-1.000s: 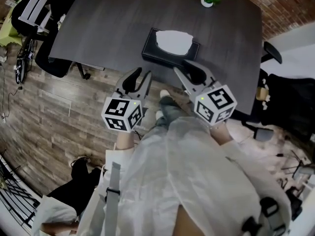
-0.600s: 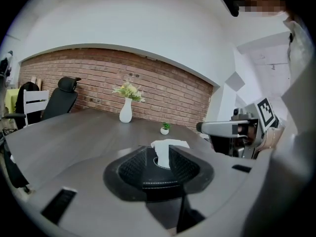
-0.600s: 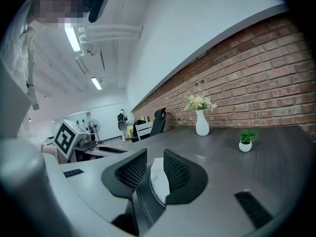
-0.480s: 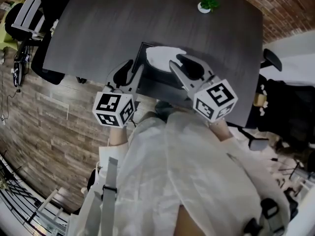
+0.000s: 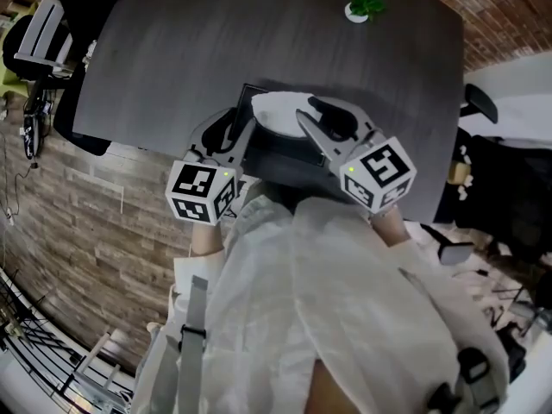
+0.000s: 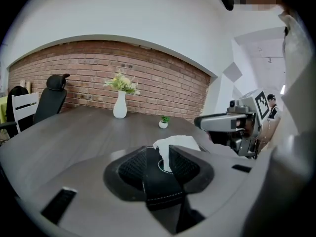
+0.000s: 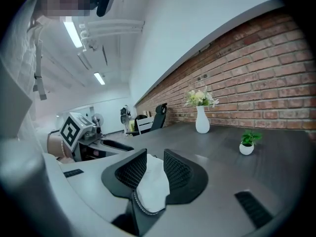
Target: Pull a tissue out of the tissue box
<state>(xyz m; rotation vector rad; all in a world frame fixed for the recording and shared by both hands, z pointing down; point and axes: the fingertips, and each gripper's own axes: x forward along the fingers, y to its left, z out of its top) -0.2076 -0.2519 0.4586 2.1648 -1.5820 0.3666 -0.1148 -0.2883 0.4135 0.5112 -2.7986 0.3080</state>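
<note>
A dark tissue box (image 5: 278,152) lies at the near edge of the grey table (image 5: 181,50), with a white tissue (image 5: 274,110) standing out of its top. My left gripper (image 5: 237,121) is at the box's left end, open, and the tissue (image 6: 168,149) shows through the gap between its jaws. My right gripper (image 5: 312,110) hovers over the box's right part, open. In the right gripper view the tissue (image 7: 152,181) fills the gap of the right gripper (image 7: 155,157), and the pads do not press on it. The left gripper view shows the left gripper (image 6: 159,157) empty.
A small potted plant (image 5: 362,7) stands at the table's far side, and a white vase with flowers (image 6: 120,107) stands near the brick wall. Office chairs (image 5: 34,24) stand at the table's left end. Another chair (image 5: 479,102) is at the right.
Both grippers have moved forward from over the floor to the tissue box at the table's near edge. Their jaws stand as wide as before.
</note>
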